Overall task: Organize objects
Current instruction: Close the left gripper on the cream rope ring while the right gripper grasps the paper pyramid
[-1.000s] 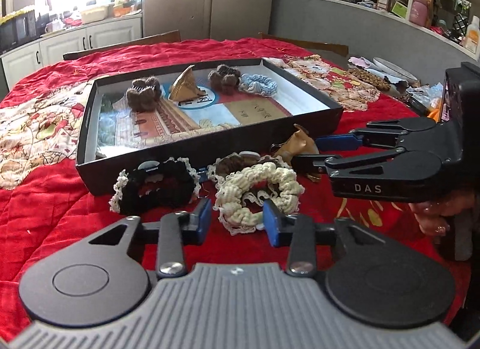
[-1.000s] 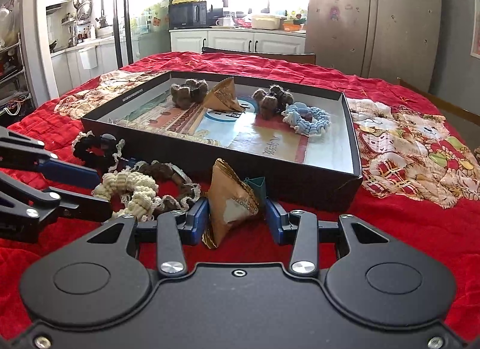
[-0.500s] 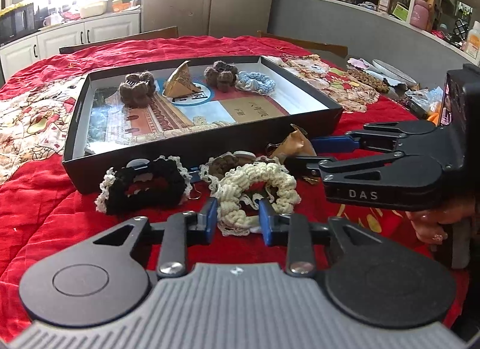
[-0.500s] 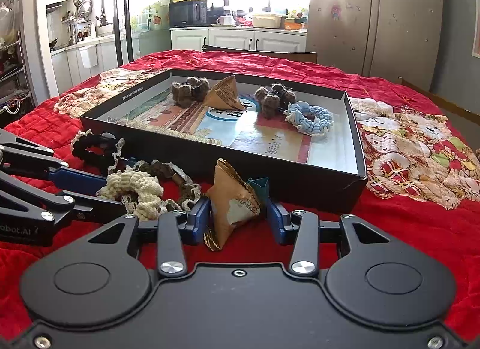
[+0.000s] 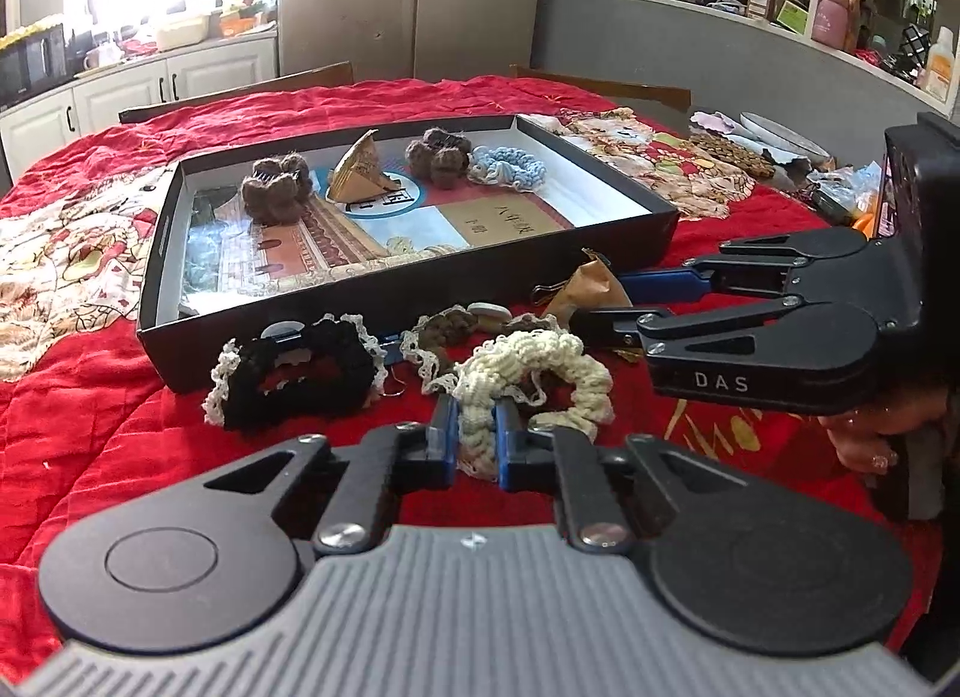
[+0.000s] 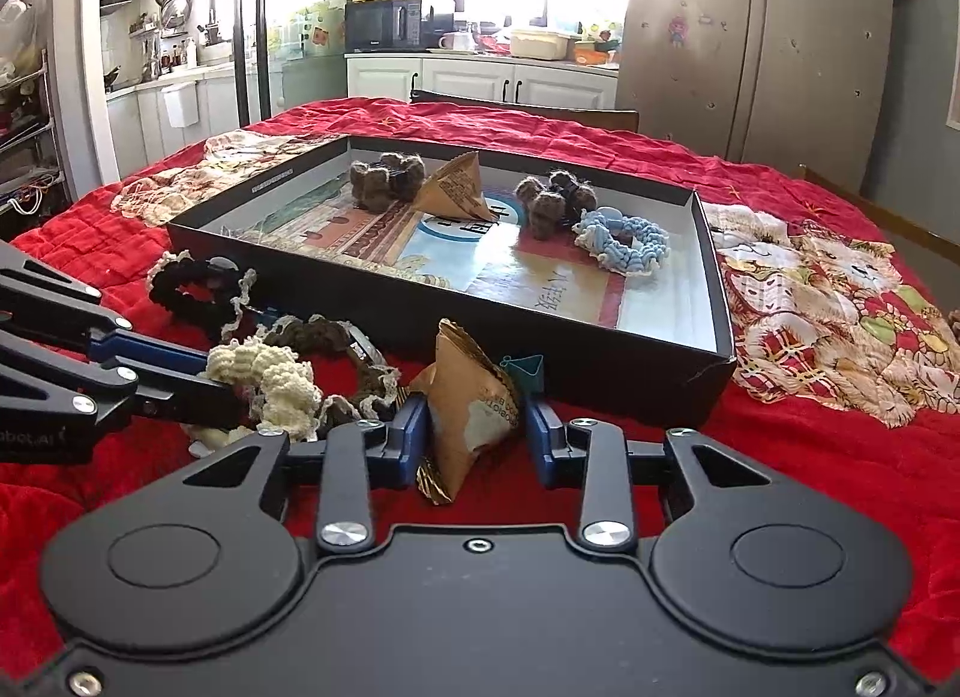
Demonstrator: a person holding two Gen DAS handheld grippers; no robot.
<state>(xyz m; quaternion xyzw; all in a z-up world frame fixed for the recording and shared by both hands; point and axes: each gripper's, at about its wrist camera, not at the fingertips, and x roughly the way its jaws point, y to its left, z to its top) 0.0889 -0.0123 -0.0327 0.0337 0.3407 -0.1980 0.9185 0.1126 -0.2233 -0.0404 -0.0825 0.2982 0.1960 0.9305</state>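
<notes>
Now the left hand-held gripper (image 5: 477, 445) has clamped the cream scrunchie (image 5: 528, 373); the right (image 6: 477, 433) is closing around the brown packet (image 6: 474, 397).

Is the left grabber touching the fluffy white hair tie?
Touching. In the left wrist view, the left gripper has its blue fingers squeezed against both sides of the cream scrunchie, no gap showing.

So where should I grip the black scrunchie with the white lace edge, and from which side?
Grip the near arc of the black scrunchie, coming from the front and above. It lies flat as an open ring, and the black box stands close behind, blocking the far side.
</notes>
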